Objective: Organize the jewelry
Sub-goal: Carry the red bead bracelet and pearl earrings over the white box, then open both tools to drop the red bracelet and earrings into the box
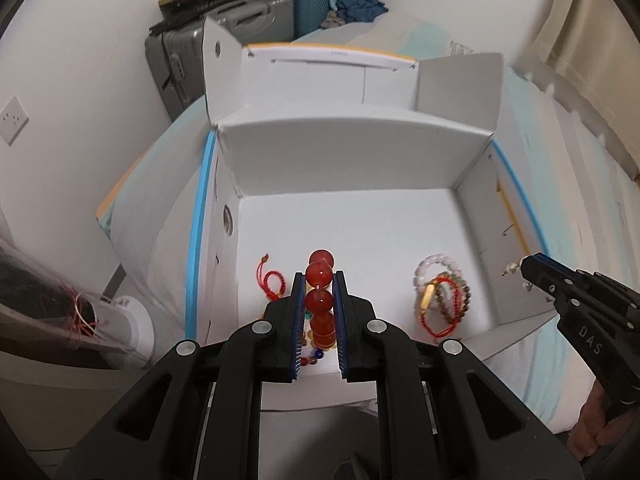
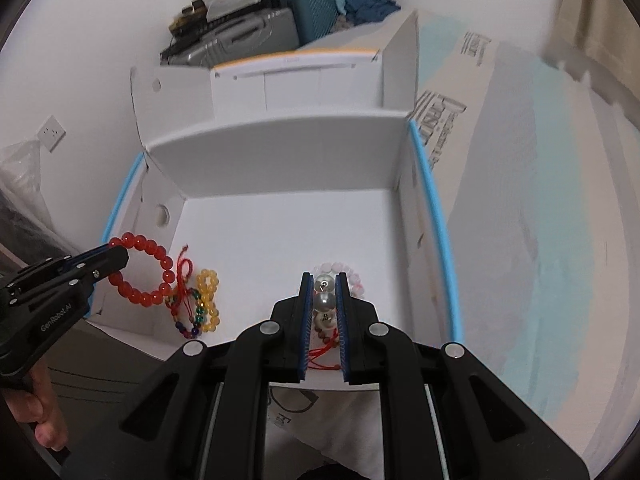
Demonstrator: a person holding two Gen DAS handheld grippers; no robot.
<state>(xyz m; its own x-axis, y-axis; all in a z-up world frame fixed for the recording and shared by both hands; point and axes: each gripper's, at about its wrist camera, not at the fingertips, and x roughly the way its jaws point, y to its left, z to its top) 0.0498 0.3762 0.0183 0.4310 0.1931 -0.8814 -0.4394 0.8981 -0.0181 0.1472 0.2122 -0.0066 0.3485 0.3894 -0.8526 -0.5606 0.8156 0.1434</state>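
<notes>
My left gripper point(image 1: 319, 280) is shut on a red bead bracelet point(image 1: 320, 280) and holds it over the left side of an open white box point(image 1: 352, 152). From the right wrist view the bracelet point(image 2: 160, 256) hangs as a ring from that gripper point(image 2: 116, 258). My right gripper point(image 2: 325, 280) is shut on pearl earrings point(image 2: 325, 300) above the box's right side; it also shows in the left wrist view point(image 1: 524, 266). On the box floor lie a red cord charm point(image 1: 272, 282), a yellow and multicolour bead bracelet pile point(image 2: 202, 300), and a white, grey and red bracelet pile point(image 1: 440, 292).
The box has blue-edged side walls point(image 2: 436, 216) and raised flaps and sits on a light bedsheet point(image 2: 540, 240). Suitcases point(image 1: 224, 28) and clothes stand behind it against the wall. A white container point(image 1: 132, 320) and a plastic bag are at the left.
</notes>
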